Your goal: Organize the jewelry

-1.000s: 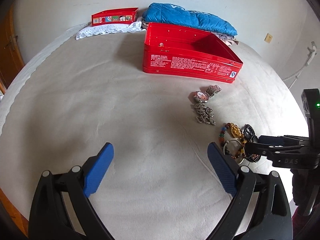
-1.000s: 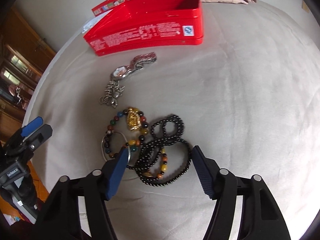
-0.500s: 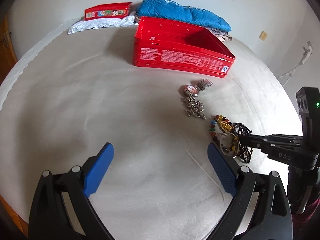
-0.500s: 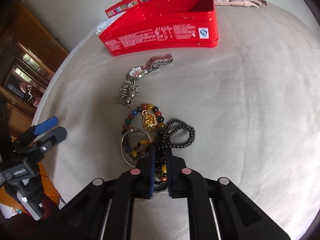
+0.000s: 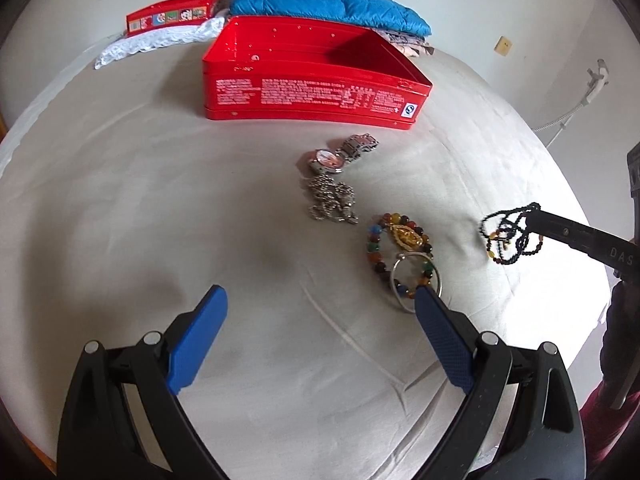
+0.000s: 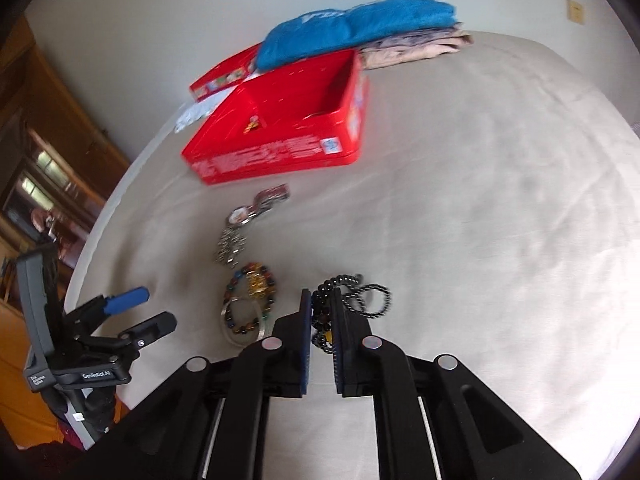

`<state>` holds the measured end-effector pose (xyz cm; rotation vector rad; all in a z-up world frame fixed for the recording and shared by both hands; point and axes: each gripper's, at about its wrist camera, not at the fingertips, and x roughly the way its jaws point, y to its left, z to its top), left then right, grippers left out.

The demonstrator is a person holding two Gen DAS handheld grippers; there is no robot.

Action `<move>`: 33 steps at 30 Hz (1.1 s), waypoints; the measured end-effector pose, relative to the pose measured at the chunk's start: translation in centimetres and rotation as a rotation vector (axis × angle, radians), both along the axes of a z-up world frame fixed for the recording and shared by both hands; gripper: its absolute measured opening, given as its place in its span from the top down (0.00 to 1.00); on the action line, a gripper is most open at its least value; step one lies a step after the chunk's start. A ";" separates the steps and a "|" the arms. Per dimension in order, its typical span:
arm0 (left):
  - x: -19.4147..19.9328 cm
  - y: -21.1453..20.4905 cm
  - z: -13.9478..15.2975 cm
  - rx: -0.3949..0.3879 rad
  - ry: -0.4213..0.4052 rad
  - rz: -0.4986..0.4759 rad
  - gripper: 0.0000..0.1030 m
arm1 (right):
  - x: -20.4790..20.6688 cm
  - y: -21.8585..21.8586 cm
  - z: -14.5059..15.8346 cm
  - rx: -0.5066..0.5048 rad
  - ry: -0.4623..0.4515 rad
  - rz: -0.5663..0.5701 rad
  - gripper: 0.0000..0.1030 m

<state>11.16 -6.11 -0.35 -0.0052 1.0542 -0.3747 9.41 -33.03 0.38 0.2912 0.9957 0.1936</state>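
Black beads (image 6: 348, 296) hang clamped between the closed pads of the right gripper (image 6: 321, 312), lifted off the beige bedspread (image 6: 480, 220). Ahead and left of it lie a coloured bracelet (image 5: 400, 248), a silver chain (image 5: 332, 204) and a watch (image 5: 328, 159); beyond stands the open red tin (image 5: 312, 92). Left gripper (image 5: 316, 320) is spread wide, holding nothing

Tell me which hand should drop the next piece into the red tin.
Right. Its gripper is shut on the black bead necklace, already lifted off the bed. The left gripper is open, holding nothing, farther from the red tin.
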 end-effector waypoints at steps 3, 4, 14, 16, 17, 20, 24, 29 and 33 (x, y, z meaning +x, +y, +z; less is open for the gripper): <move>0.5 -0.5 -0.4 -0.010 0.026 -0.005 0.09 | 0.7 -0.1 -1.6 -0.004 0.052 0.011 0.89; 0.9 -0.6 -0.5 -0.020 0.040 -0.004 0.09 | 1.0 0.0 -2.2 0.000 0.077 0.016 0.83; 3.7 -2.1 0.2 -0.075 0.119 0.003 0.25 | 1.4 -0.9 -3.0 0.016 0.069 -0.022 0.72; 4.0 -3.0 0.1 -0.088 0.142 -0.018 0.28 | 1.5 -1.3 -3.1 0.022 0.073 -0.024 0.72; 4.0 -3.4 0.0 -0.089 0.149 -0.026 0.31 | 1.5 -1.4 -3.3 0.024 0.076 -0.025 0.72; 4.2 -4.9 -0.5 -0.081 0.172 -0.062 0.41 | 1.6 -1.8 -3.8 0.034 0.089 -0.031 0.72; 3.9 -6.0 -1.8 -0.096 0.247 -0.107 0.48 | 1.7 -2.0 -4.1 0.043 0.093 -0.023 0.72; 3.4 -6.6 -2.7 -0.069 0.264 -0.096 0.43 | 2.0 -2.0 -4.3 0.051 0.095 -0.016 0.72; 2.6 -8.1 -2.5 -0.015 0.227 -0.108 0.26 | 2.1 -1.8 -4.6 0.058 0.100 -0.007 0.72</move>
